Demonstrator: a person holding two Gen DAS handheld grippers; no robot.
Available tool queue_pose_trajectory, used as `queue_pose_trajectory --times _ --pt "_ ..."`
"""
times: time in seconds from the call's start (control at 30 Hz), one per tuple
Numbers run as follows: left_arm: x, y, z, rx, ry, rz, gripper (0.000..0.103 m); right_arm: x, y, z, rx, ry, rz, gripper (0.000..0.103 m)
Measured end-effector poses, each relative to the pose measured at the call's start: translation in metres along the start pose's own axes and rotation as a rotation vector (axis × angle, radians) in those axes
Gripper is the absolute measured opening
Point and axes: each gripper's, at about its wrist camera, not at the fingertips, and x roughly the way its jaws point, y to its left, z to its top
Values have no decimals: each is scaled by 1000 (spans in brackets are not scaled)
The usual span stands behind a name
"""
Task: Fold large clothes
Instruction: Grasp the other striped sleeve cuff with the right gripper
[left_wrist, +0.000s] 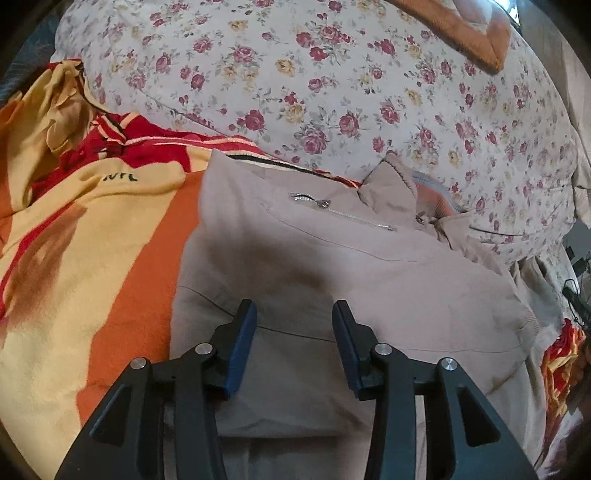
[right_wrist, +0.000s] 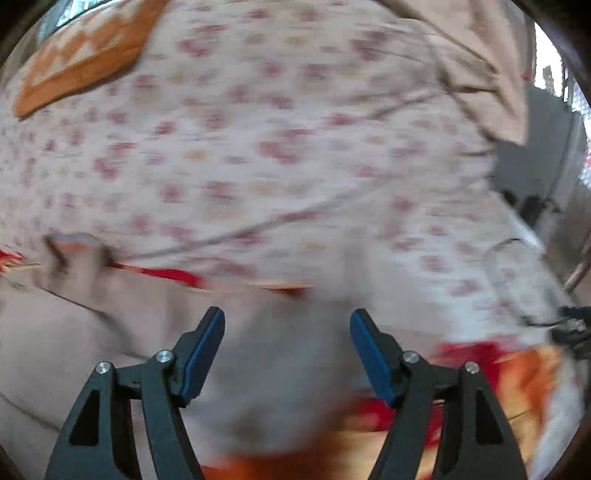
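While the beige jacket (left_wrist: 332, 258) fills the lower centre of the left view, long axis running toward the collar at centre right, the left gripper (left_wrist: 294, 314) hovers partly open and empty directly over it, nearer than the wide-open, empty right gripper (right_wrist: 287, 321).

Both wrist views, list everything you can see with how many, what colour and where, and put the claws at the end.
Jacket: one, beige with silver zippers, lying on the bed under the left claw.
Blanket: one, yellow, orange and red, under and left of the jacket.
Floral sheet: one, pale with red and yellow roses, beyond the jacket.
Orange patterned cloth: one, orange and white, at the far top edge on the sheet.
Cables: dark, number unclear, off the bed's right edge.
Left claw: one, black with blue pads, open above the jacket.
Right claw: one, black with blue pads, open wide, nothing between the pads; view blurred.
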Motion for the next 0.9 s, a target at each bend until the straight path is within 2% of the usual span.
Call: queue_pose_trajectory --times 0.07,0.1,0.13,0.2,0.27,0.4,0.53,0.6,0.67,0.73,0.77,0.83,0.87,0.9 --pt "1 -3 -1 8 6 -3 35 0 -36 -11 -39 -3 -23 74" --pt "2 -5 -1 15 8 -4 35 1 -63 -20 -25 25 -12 74" --pt "2 -7 -2 21 10 -4 35 5 -79 -24 10 51 19 74" --pt "3 -8 -3 28 11 0 35 15 -111 -36 136 112 134 74" --pt "3 -7 -3 27 10 -3 35 19 -117 -43 157 113 148 73" --pt "4 -7 -3 29 8 -2 35 16 -94 -57 35 76 199 69" --pt "5 -7 -3 42 8 6 35 21 -90 -68 -30 115 124 66" --pt "6 -6 -2 44 9 4 35 28 -93 -68 -34 127 95 54" --pt "6 -7 -2 47 9 7 36 33 -97 -66 -7 117 78 48" --pt "6 -8 -2 53 10 12 36 39 -96 -62 2 115 58 37" --pt "7 -8 -2 55 10 14 36 42 -95 -61 4 115 60 26" --pt "7 -8 -2 57 10 13 37 41 -91 -57 7 99 75 19" --pt "7 -8 -2 56 9 13 37 37 -90 -56 19 82 90 12" --pt "7 -8 -2 54 9 13 37 33 -91 -55 37 72 100 10"
